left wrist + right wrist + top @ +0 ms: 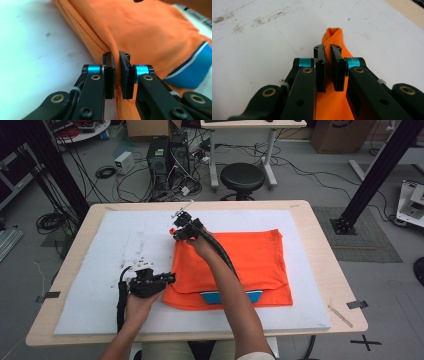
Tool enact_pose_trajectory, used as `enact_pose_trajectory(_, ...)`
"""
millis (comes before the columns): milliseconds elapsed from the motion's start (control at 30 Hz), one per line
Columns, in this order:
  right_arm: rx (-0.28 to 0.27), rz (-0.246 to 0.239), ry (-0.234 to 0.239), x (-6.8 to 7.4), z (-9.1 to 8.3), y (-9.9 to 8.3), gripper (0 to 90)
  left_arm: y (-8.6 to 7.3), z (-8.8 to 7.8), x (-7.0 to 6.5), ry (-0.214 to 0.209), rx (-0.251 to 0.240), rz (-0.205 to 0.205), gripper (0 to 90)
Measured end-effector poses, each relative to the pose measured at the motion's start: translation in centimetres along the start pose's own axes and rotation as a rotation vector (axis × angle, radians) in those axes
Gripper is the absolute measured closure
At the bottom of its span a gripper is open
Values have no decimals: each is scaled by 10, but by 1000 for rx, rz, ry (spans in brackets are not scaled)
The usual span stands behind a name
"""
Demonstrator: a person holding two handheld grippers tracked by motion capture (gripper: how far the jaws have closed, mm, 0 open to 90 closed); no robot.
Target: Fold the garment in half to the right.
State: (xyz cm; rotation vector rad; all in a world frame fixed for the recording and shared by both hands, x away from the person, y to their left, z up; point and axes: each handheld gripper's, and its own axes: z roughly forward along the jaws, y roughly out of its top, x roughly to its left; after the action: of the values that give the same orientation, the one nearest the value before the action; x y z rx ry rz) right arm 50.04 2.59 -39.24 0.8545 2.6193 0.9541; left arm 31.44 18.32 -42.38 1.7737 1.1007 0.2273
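Both hand-held grippers are pinching the orange shirt's point(235, 265) left edge: left hand-held gripper point(117, 75) near corner, right hand-held gripper point(327, 67) far corner. Soft, light, floppy; hemmed edges are probably giving the best hold.

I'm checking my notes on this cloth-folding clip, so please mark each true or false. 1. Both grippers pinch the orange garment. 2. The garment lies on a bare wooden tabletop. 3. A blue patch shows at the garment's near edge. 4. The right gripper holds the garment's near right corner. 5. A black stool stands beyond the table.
1. True: the left gripper and the right gripper are each shut on a fold of the orange garment.
2. False: it lies on a white mat that covers the table.
3. True: the blue patch shows there.
4. False: it holds the far left corner.
5. True: the black stool stands there.
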Motion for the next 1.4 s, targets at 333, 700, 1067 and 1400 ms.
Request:
enact_pose_trajectory(333,-57,60,-48,-32,-47,-20,847,38,27,-37,-90,3,51,833)
enact_pose_trajectory(700,-91,131,-125,-69,-98,-58,847,65,67,-83,-177,44,103,833)
enact_pose_trajectory(1067,-113,213,-201,-103,-145,-104,846,85,103,-125,-236,86,149,833)
enact_pose_trajectory(1400,-118,274,-238,-128,-162,-139,846,96,148,-160,-280,156,165,832)
